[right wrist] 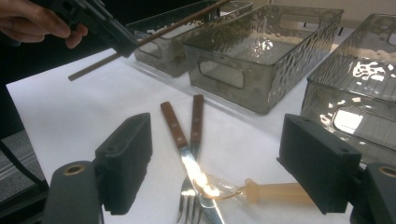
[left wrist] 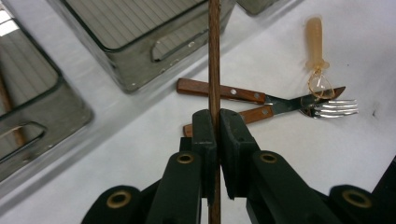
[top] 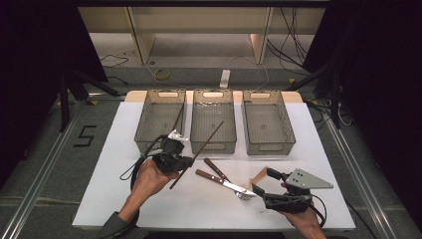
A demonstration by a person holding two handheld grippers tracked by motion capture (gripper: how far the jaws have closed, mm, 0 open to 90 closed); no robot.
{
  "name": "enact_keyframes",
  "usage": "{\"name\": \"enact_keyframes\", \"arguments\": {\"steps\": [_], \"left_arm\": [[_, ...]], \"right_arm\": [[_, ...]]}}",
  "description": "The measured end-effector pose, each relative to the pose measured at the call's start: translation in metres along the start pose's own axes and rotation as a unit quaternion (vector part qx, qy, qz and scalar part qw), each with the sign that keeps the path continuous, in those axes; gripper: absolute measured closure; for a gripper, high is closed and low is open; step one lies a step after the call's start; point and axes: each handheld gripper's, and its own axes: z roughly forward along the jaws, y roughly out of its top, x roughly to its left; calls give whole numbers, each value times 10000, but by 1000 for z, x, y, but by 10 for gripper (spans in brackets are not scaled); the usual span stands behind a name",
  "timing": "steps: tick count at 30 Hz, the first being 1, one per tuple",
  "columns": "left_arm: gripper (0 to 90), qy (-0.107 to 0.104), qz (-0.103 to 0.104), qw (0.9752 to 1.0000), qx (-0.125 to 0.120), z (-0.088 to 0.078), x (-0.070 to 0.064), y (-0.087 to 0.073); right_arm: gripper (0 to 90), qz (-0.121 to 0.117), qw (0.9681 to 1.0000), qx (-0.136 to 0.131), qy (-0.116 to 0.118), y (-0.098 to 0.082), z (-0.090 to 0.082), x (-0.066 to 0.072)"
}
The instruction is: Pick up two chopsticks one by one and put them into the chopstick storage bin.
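The left gripper's point(left wrist: 217, 135) fingers pinched a brown chopstick point(left wrist: 214, 56), lifted off the table point(top: 124, 199). The right gripper's point(right wrist: 224, 168) fingers stood spread, with a fork point(right wrist: 187, 205), knife point(right wrist: 175, 128) and clear spoon point(right wrist: 261, 190) between them.

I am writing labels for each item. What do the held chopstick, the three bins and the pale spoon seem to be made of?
Chopstick: probably wood, dark brown and matt, with fine grain visible along it.
Bins: likely clear, smoke-tinted plastic; the dimpled walls shine and the table shows through.
Spoon: seemingly translucent plastic or silicone; pale amber handle, clear glossy bowl.
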Motion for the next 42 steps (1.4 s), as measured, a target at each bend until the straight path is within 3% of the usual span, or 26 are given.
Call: {"name": "enact_keyframes", "arguments": {"steps": [13,25,34,42], "left_arm": [[846,166,-289,9990,-310,-19,26,4],[846,381,-537,9962,-565,-37,54,16],[845,718,-724,9919,-754,-49,85,37],[845,899,-972,9884,-739,-42,114,53]], "right_arm": [[262,-4,10000,34,25,0,1,0],[262,28,10000,63,10,-1,1,-2],[262,29,10000,53,16,-1,1,-3],[262,35,10000,65,28,-1,1,-3]]}}
